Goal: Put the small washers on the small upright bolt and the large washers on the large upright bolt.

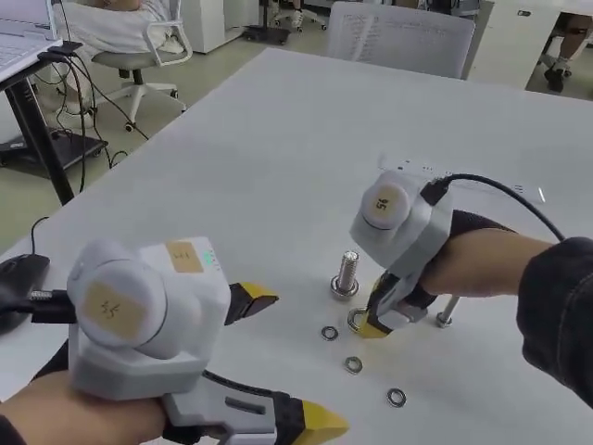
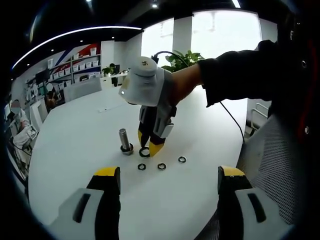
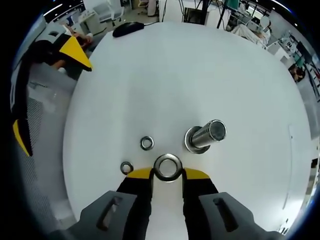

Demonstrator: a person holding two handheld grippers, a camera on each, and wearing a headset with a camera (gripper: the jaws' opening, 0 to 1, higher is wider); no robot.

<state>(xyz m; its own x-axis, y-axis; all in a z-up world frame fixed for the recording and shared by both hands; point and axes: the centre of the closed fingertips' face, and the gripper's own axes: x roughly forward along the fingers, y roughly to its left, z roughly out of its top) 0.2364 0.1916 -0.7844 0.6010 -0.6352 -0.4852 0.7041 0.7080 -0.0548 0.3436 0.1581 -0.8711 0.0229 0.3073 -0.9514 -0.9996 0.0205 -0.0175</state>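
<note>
My right gripper (image 1: pixel 363 324) is shut on a large washer (image 1: pixel 355 320), held just above the white table beside the large upright bolt (image 1: pixel 346 275). In the right gripper view the large washer (image 3: pixel 168 167) is pinched between the yellow tips of the right gripper (image 3: pixel 168 173), with the large bolt (image 3: pixel 205 135) just ahead to the right. The small upright bolt (image 1: pixel 446 315) stands behind that hand, partly hidden. Three small washers (image 1: pixel 330 333) (image 1: pixel 353 364) (image 1: pixel 397 398) lie flat nearby. My left gripper (image 1: pixel 289 362) hovers open at the near left and holds nothing.
A black mouse (image 1: pixel 18 273) lies at the table's left edge. A black cable (image 1: pixel 500 190) trails from the right gripper. Office chairs (image 1: pixel 398 37) and a desk stand beyond the far table edge. The white table (image 1: pixel 278 148) stretches bare toward the back.
</note>
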